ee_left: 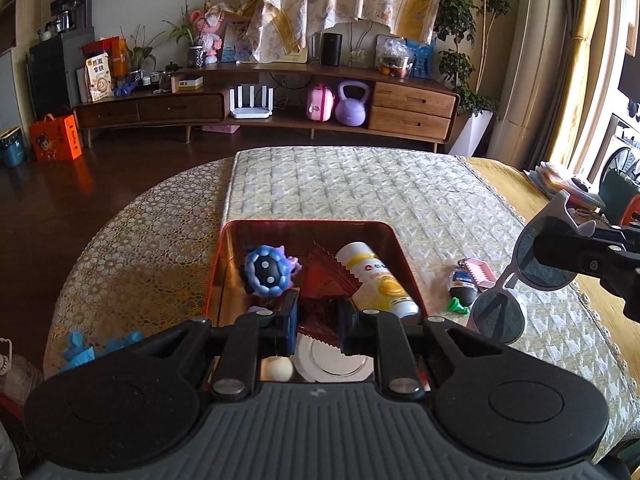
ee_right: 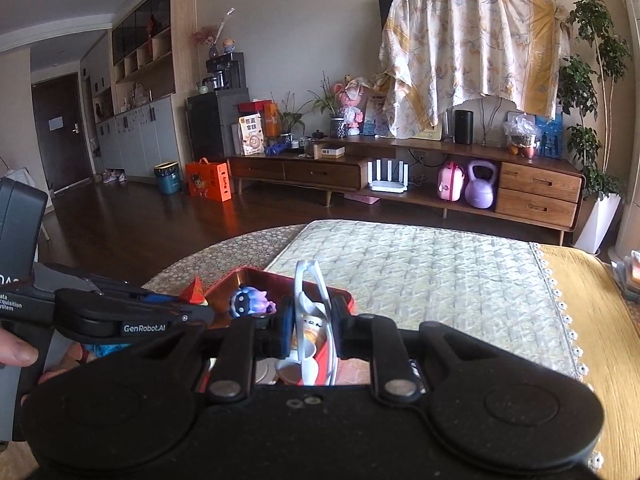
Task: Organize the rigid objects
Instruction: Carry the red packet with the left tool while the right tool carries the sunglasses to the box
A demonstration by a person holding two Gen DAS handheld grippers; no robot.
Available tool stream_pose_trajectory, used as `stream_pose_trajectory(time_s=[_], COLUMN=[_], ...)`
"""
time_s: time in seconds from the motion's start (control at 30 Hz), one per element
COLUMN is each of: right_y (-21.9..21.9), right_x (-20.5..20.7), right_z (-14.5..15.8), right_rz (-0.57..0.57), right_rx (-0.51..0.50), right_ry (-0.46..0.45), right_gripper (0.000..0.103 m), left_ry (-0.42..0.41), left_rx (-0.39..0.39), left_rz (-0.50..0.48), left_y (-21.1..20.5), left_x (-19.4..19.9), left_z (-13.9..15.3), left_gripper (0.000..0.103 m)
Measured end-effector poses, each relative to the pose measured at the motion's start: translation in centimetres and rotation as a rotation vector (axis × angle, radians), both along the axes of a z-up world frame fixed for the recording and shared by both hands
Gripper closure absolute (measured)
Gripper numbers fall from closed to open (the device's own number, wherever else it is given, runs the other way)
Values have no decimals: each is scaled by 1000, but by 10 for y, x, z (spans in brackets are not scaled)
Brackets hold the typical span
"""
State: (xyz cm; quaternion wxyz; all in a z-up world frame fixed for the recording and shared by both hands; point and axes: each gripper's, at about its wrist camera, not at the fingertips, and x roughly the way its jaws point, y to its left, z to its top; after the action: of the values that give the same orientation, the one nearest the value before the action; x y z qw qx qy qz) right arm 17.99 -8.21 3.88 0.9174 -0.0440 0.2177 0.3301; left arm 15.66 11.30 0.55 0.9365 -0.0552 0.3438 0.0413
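Left gripper (ee_left: 318, 330), bottom centre of its view, is clamped on a red packet (ee_left: 326, 280) over the tin (ee_left: 224, 256). Right gripper (ee_right: 311, 320) grips white sunglasses (ee_right: 308, 320), also seen at right edge of the left view. Inside the tin: blue toy (ee_left: 266, 270), centre-left, and white bottle (ee_left: 378, 280), centre-right. Beyond the tin's right wall, on the cloth (ee_left: 360, 188), lies a keychain (ee_left: 466, 280).

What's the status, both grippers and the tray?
Left gripper shut on a red packet over the red tray. Right gripper shut on white sunglasses. Nothing blocking the tray.
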Motion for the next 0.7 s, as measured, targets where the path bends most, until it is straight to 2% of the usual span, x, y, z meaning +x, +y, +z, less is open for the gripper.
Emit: stream_pose_trajectory(time_s=[0.33, 0.5, 0.7], right_y=[37, 47, 51], right_x=[14, 25, 34], right_z=[-13, -25, -30], right_rz=[50, 66, 71], right_rx=[22, 23, 28], right_ry=[69, 131, 140], right_gripper=[84, 84, 84], left_ry=[54, 93, 122], left_rx=[23, 40, 55], left_rz=[43, 17, -10], left_y=[30, 31, 28], left_x=[10, 18, 28], left_z=[-16, -25, -34], left_gripper=[85, 85, 85])
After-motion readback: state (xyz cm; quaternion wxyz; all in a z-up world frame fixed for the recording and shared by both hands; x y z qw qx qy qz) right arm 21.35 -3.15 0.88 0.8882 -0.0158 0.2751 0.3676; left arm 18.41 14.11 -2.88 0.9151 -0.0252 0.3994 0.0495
